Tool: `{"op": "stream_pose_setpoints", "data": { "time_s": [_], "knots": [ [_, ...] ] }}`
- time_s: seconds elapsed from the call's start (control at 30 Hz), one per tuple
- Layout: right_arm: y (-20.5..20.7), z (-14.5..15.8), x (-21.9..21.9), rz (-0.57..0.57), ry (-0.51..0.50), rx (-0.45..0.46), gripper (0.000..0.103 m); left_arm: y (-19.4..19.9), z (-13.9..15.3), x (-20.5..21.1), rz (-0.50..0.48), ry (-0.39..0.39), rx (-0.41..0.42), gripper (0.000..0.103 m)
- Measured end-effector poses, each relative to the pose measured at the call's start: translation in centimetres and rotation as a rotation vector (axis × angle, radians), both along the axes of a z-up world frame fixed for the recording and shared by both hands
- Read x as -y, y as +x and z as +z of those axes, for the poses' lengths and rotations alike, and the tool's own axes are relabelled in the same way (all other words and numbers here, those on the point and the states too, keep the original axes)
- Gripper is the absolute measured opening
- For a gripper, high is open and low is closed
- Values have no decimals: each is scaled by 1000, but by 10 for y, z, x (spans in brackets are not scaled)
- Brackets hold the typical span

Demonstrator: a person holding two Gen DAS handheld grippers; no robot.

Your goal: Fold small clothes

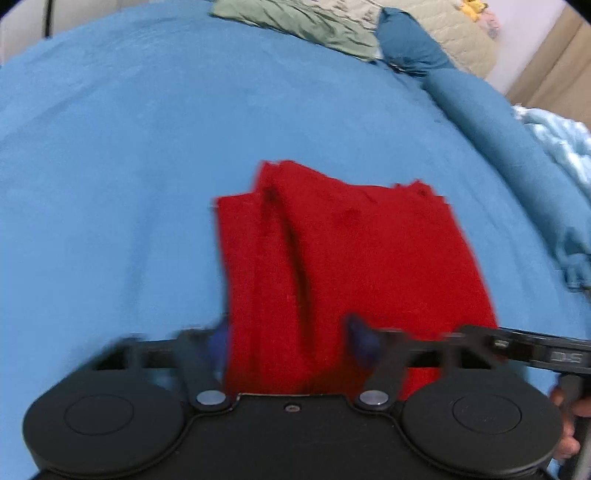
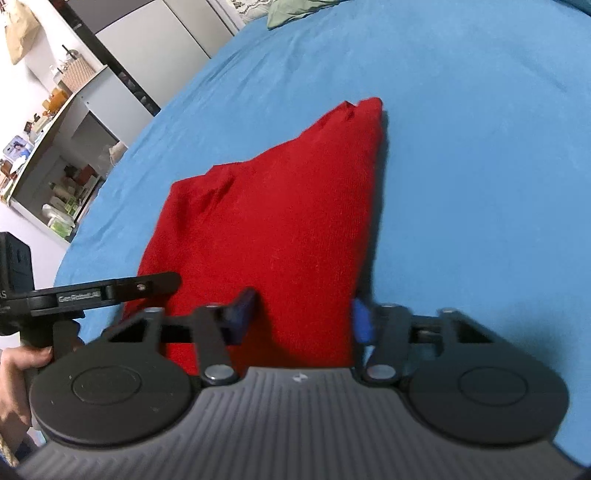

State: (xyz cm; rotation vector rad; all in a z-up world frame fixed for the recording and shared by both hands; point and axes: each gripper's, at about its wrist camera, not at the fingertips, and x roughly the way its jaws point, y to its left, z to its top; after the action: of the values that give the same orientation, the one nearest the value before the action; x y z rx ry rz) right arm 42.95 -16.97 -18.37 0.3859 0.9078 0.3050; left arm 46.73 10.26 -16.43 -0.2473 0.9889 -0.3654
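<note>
A red garment, folded into a rough rectangle, lies flat on the blue bedsheet near the middle of the bed. In the left wrist view its long axis runs away from the camera, near edge under the gripper and far edge toward the pillows, with a dark fold line running lengthwise down its left part. In the right wrist view the same cloth narrows to a point at its far end, leaning up and to the right.

The left gripper stands partly open above the near edge of the garment, its blue fingertips apart with red cloth showing between them. The pads are blurred, so whether they touch the fabric is hard to say, though they do not seem to pinch it. The right gripper is likewise half spread at the near edge of the cloth, one blue tip over the red and the other at its right border; no pinch shows.

The near hem is hidden behind both gripper bodies. A hand on the left gripper's handle shows at the left edge of the right wrist view. A green pillow and a dark blue one lie at the head of the bed, and shelves stand beside it.
</note>
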Motion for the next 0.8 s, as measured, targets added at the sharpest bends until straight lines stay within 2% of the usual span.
{"op": "stream_pose_setpoints", "data": {
  "time_s": [0.03,0.13,0.3,0.43,0.5,0.6,0.67,0.73,0.8],
  "knots": [
    [0,4,-1,5,-7,9,45,0,4,2,4,8,1,42],
    [-5,20,-4,23,-26,47,38,-7,20,8,3,46,31,30],
    [-36,62,5,61,-39,114,37,-35,58,26,-9,12,77,25],
    [-92,92,36,79,-43,114,37,-89,86,53,-55,-5,127,25],
    [-120,98,53,73,-38,103,37,-120,91,67,-75,-22,133,25],
    [-165,92,72,75,-73,82,37,-163,80,90,-98,-18,121,25],
    [-188,78,81,73,-94,63,37,-190,63,103,-96,-23,89,25],
    [-210,50,90,52,-100,32,38,-207,40,115,-97,13,60,26],
    [-226,24,98,32,-110,22,39,-224,22,118,-67,61,76,27]
  ]
}}
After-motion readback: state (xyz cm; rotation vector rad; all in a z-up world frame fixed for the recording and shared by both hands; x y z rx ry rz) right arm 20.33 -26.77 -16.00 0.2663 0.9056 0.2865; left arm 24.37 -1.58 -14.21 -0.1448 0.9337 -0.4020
